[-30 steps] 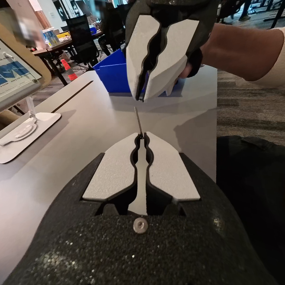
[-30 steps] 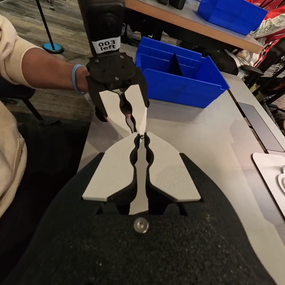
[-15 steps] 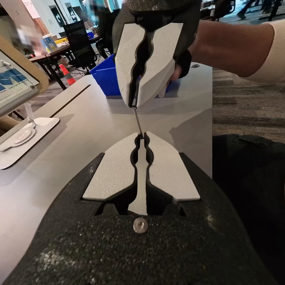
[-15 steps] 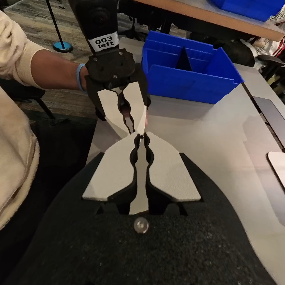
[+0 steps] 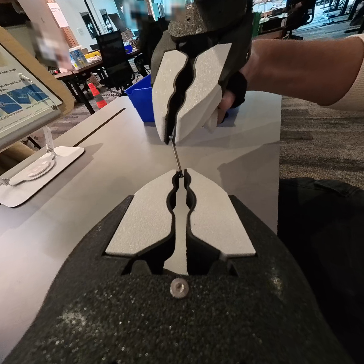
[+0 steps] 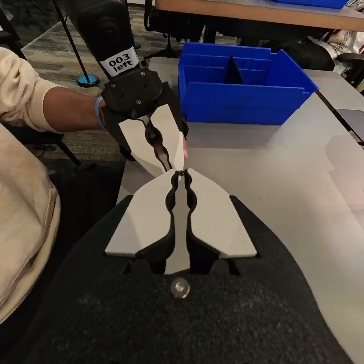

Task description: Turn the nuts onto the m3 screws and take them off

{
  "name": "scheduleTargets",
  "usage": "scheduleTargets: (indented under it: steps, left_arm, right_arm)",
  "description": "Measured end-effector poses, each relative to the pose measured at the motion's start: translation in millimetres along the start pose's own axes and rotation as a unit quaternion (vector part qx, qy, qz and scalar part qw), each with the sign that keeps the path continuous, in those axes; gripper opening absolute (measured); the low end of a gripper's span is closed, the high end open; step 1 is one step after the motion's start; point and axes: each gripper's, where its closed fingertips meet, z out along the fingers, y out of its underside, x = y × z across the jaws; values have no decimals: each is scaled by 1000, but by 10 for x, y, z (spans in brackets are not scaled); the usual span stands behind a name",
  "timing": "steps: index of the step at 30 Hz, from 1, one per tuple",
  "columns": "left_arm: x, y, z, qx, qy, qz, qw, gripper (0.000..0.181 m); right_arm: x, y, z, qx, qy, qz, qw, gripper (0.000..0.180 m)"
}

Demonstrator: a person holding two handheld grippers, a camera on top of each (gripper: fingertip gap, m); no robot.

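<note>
Thin screw [image 5: 176, 155] spans both tongs, nut [image 5: 171, 137] atop.

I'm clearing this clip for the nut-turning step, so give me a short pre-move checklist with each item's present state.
1. Left gripper shut on the screw at its near end: ok.
2. Right gripper shut on the nut: ok.
3. Nut meets the screw's far tip: ok.
4. Nut caught on the thread: cannot tell, too small.
5. Screw lifted off the table: ok.
6. Blue bin apart from both grippers: ok.
</note>
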Motion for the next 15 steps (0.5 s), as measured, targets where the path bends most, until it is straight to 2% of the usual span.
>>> scheduleTargets:
  steps: [9,15]
  left_arm:
    - [-7,5,-22,15,10,-24,1000,4]
    - [-40,26,-28,20,12,-37,999,4]
  right_arm:
    - [11,-18,22,6,0,2,1000,7]
    - [16,-34,4,19,0,8,1000,16]
